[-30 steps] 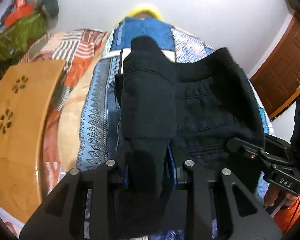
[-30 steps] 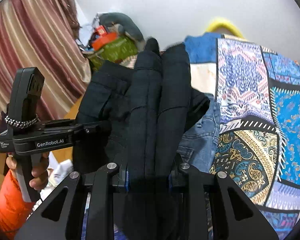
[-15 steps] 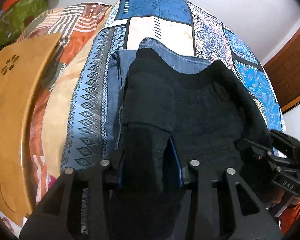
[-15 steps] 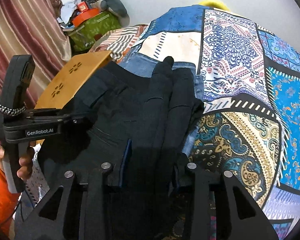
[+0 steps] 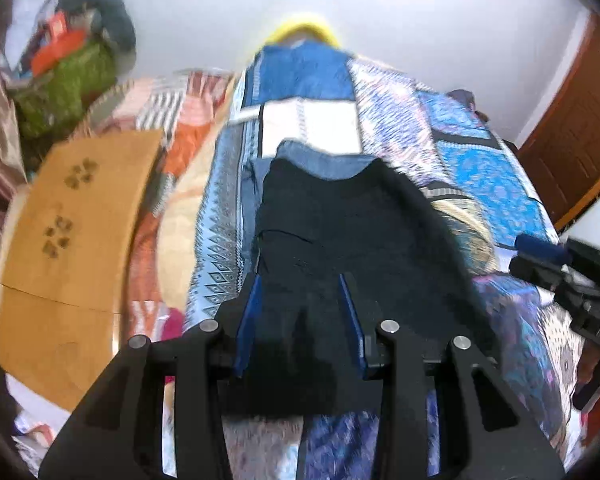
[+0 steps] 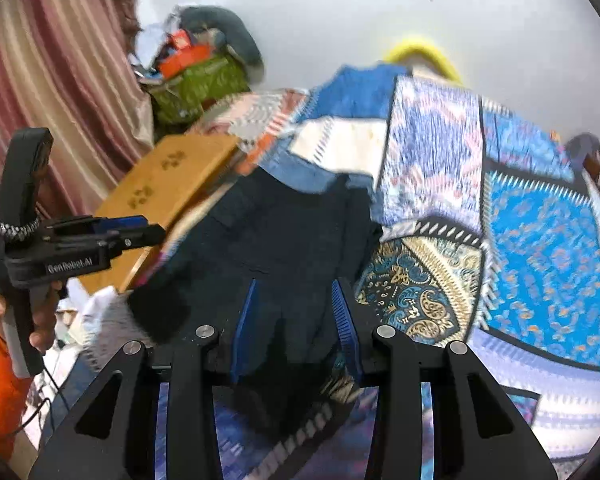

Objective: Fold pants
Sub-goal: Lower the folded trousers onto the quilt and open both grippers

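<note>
The black pants (image 5: 340, 232) lie folded flat on the patchwork bedspread (image 5: 480, 168), on top of blue jeans (image 5: 320, 162). My left gripper (image 5: 300, 312) is open, its blue pads apart over the near left edge of the pants. My right gripper (image 6: 296, 312) is open over the near right edge of the pants (image 6: 284, 240). Each view shows the other gripper from the side: the right one (image 5: 540, 256) and the left one (image 6: 140, 232). Nothing is clamped in either.
A wooden lap table (image 5: 72, 232) lies left of the pants on a striped blanket (image 5: 156, 104). A green bag and clutter (image 5: 64, 80) sit at the far left. A brown door (image 5: 572, 136) stands at the right, a curtain (image 6: 52, 80) at the left.
Both grippers lowered the held black pants onto the jeans, then opened and let go. Both views are now tilted up and pulled back a little.
</note>
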`<state>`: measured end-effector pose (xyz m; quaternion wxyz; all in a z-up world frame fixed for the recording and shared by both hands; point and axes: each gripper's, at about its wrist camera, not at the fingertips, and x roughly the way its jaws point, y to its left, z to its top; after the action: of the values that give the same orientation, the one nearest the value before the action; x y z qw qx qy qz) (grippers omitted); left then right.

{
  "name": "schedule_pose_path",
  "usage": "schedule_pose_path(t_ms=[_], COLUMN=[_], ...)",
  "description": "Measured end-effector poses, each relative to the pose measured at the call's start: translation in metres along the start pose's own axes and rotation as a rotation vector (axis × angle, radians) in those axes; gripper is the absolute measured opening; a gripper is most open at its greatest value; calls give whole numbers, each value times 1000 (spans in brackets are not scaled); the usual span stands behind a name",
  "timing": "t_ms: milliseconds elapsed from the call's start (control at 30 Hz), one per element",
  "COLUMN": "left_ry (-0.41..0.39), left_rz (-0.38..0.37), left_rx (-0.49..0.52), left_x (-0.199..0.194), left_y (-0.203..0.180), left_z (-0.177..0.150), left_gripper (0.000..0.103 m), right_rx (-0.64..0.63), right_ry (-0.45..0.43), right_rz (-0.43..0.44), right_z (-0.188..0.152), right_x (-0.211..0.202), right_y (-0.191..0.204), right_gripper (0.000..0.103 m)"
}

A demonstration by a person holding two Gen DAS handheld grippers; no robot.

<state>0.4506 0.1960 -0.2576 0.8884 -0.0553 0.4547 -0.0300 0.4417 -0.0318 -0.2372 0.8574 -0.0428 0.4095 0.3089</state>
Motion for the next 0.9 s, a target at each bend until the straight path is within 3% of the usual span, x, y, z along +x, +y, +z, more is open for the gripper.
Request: schedule_pose_path(t_ms=[300,667,800,867,900], left_ry=[-254,-543,-632,-676,-703], left_rz=[16,26,40,52,50], left_rx=[88,124,124,123,116], left_x=[-160,-324,-362,-375,-383], left_y=[-59,-110,-122,-126,-128], left_z=[-42,-110,-140,-155,-165], left_gripper=[38,38,42,49,57], right_rx=[-77,-163,-182,-184,-182], right_ry=[-262,-553,-612,-639,-648], right_rz=[33,42,52,48,47], right_z=[-11,-69,-93,-105,-108], right_x=[-136,-278,-305,-315,-316], right_y=[62,130,147,154,155], right_gripper=[35,35,35,35,35])
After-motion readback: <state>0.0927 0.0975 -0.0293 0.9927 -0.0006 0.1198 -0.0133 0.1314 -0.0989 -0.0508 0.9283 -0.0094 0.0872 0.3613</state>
